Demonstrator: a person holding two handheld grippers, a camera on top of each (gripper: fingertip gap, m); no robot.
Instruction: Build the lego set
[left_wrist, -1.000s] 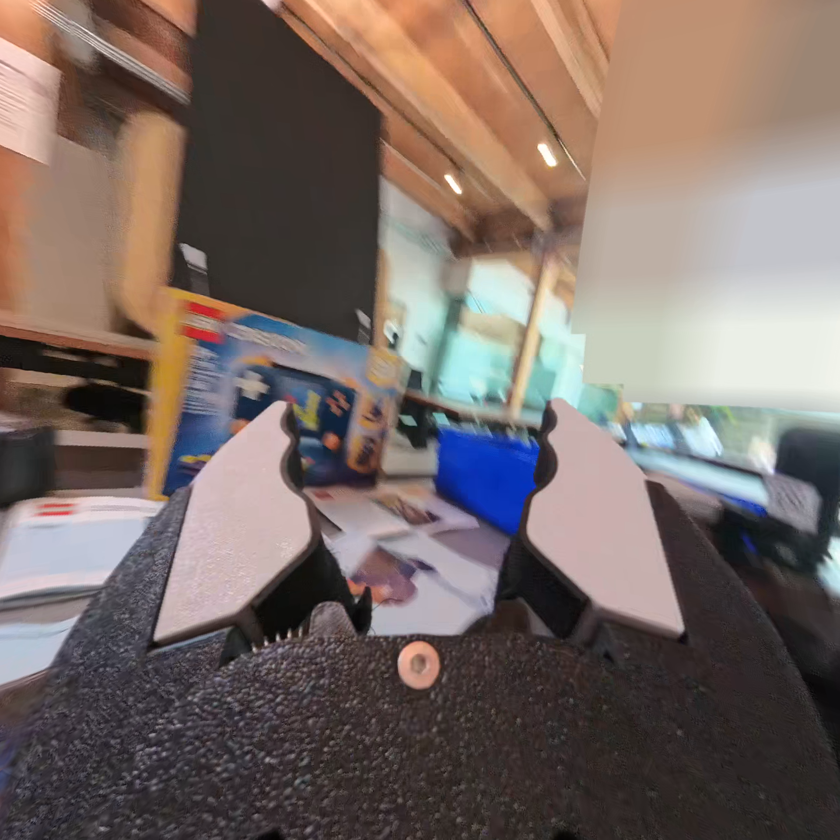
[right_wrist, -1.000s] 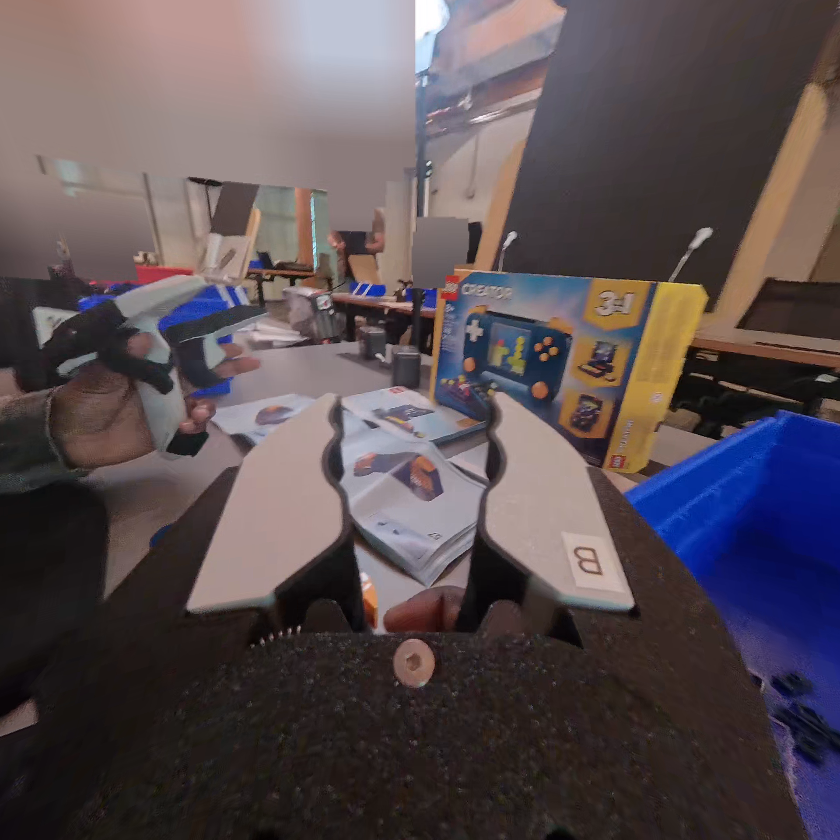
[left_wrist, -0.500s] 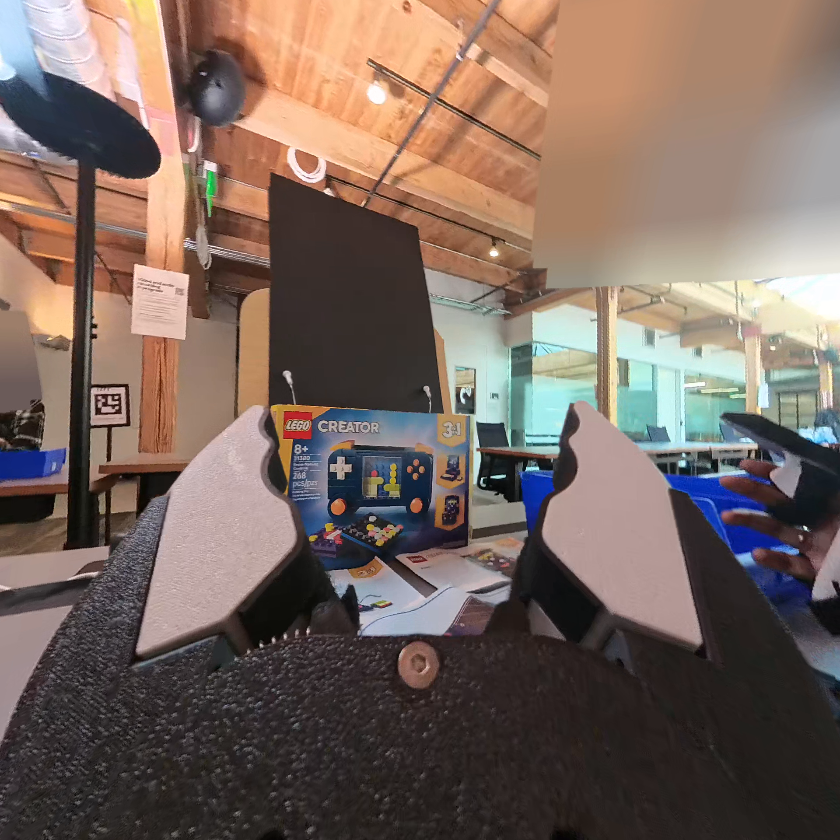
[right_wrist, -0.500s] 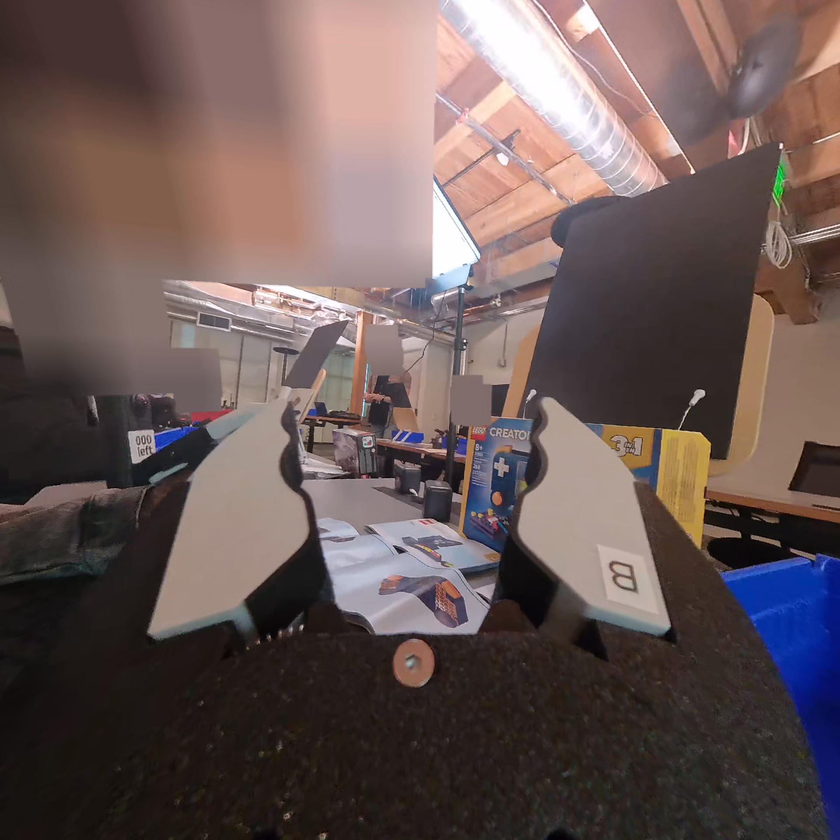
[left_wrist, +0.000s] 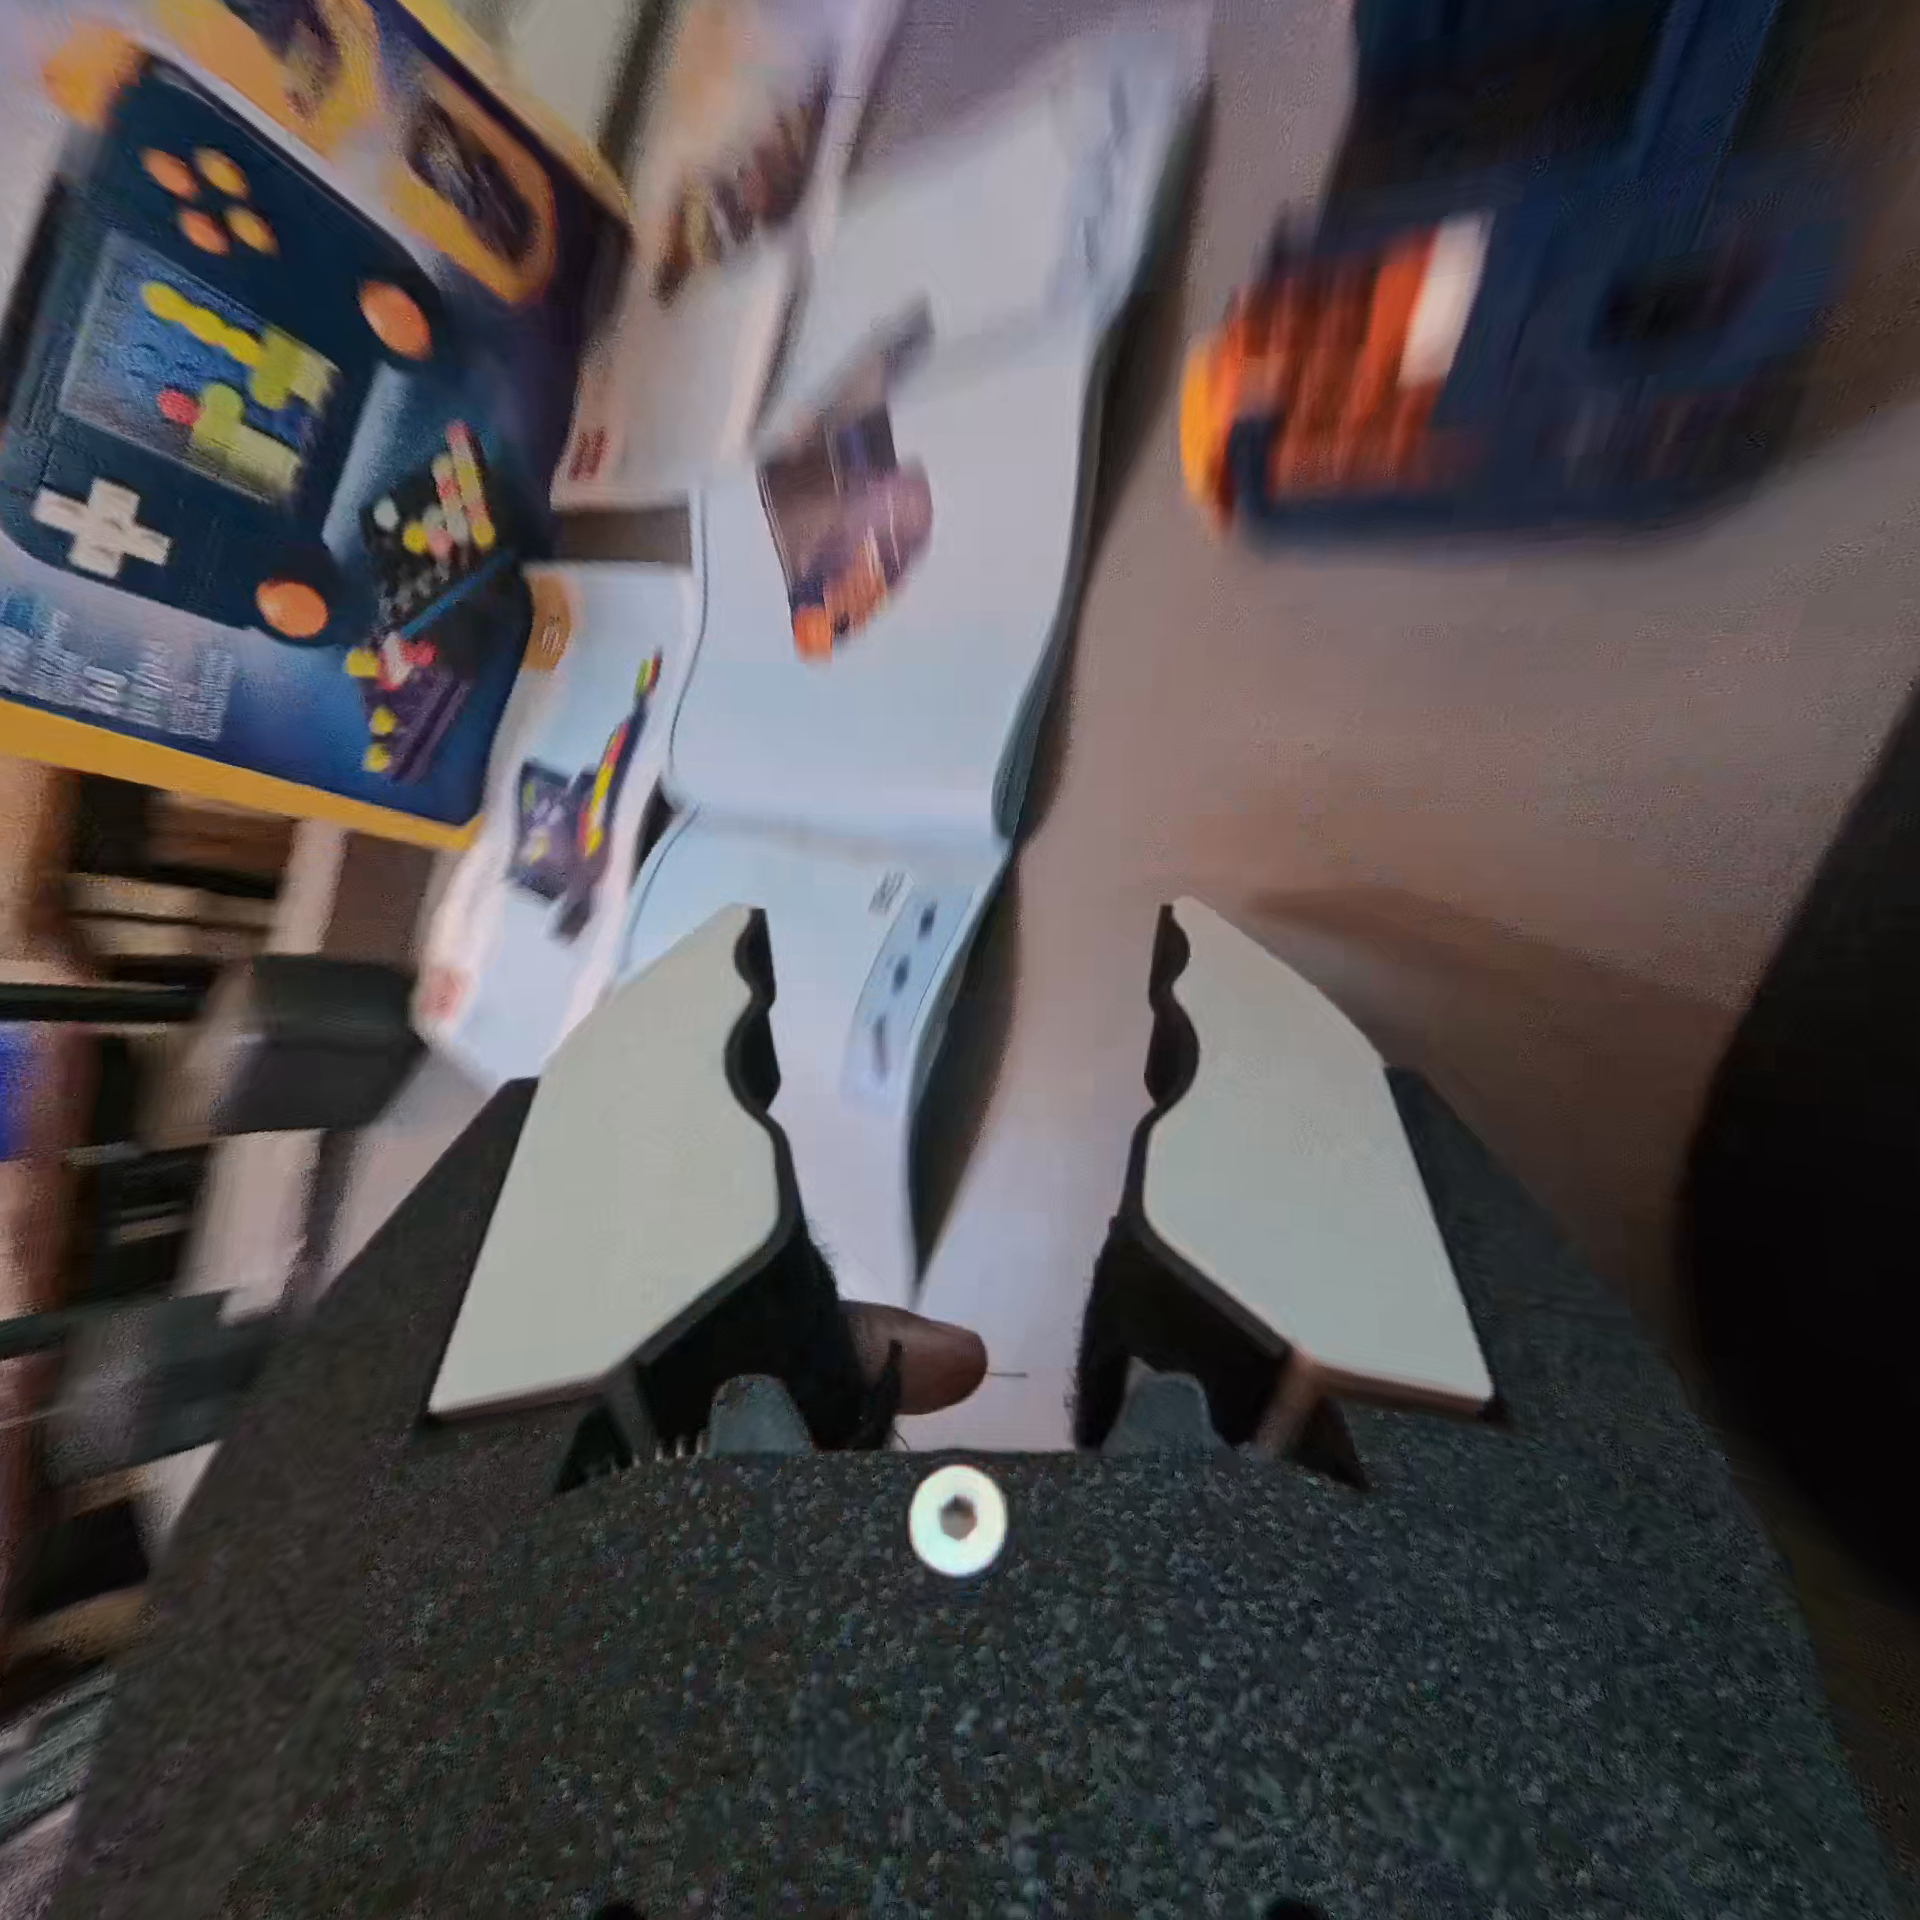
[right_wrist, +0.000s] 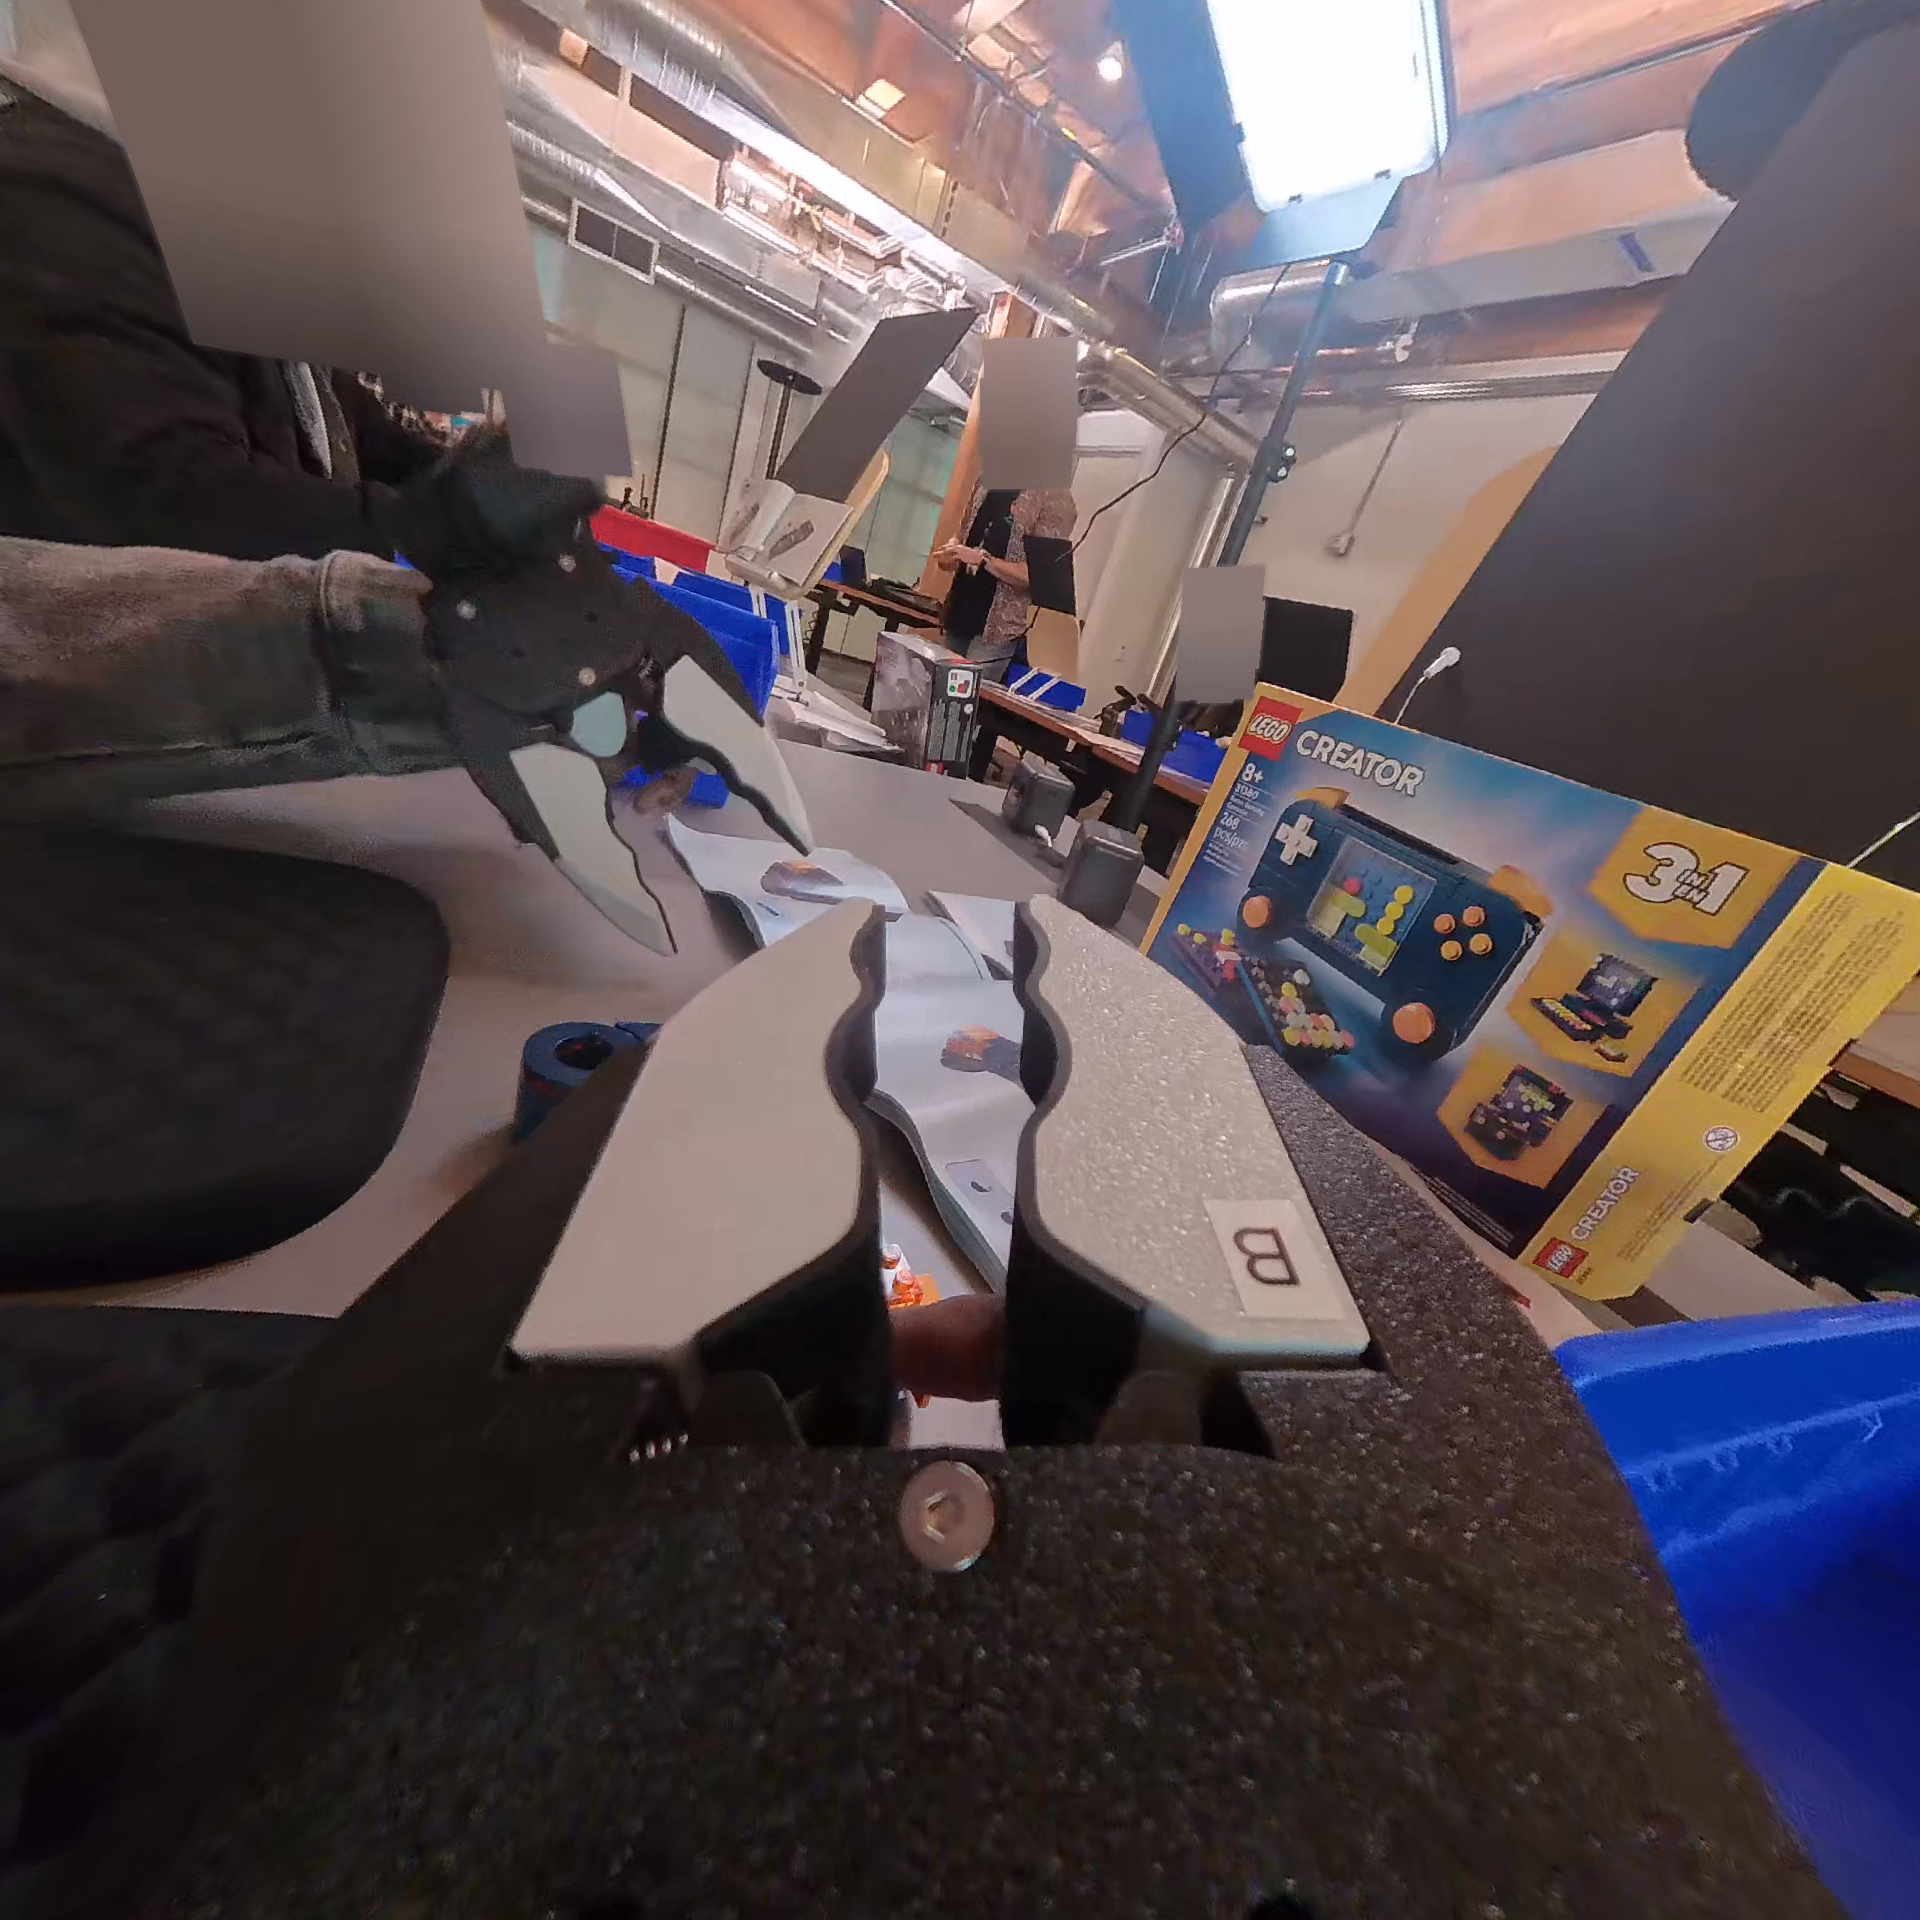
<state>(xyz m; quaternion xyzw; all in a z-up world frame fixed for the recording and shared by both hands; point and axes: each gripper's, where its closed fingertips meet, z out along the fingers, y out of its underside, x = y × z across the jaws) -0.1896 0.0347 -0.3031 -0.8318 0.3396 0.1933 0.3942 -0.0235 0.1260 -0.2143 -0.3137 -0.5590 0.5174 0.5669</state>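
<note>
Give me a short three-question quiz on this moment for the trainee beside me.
1. True or false: the left gripper holds a brick.
2. Which gripper has the narrower gap: A) left, B) right gripper?
3. Fill in: the blue and yellow cardboard set box stands ____ the open paper instruction booklets, as the right wrist view shows it.

Key:
1. False; it is open and empty, above the booklets.
2. B; still apart, gripping nothing.
3. To the right of.

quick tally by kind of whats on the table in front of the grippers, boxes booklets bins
lego set box: 1
instruction booklets: at least 2, overlapping, exact count unclear
blue bin: 1
Total: at least 4
</note>
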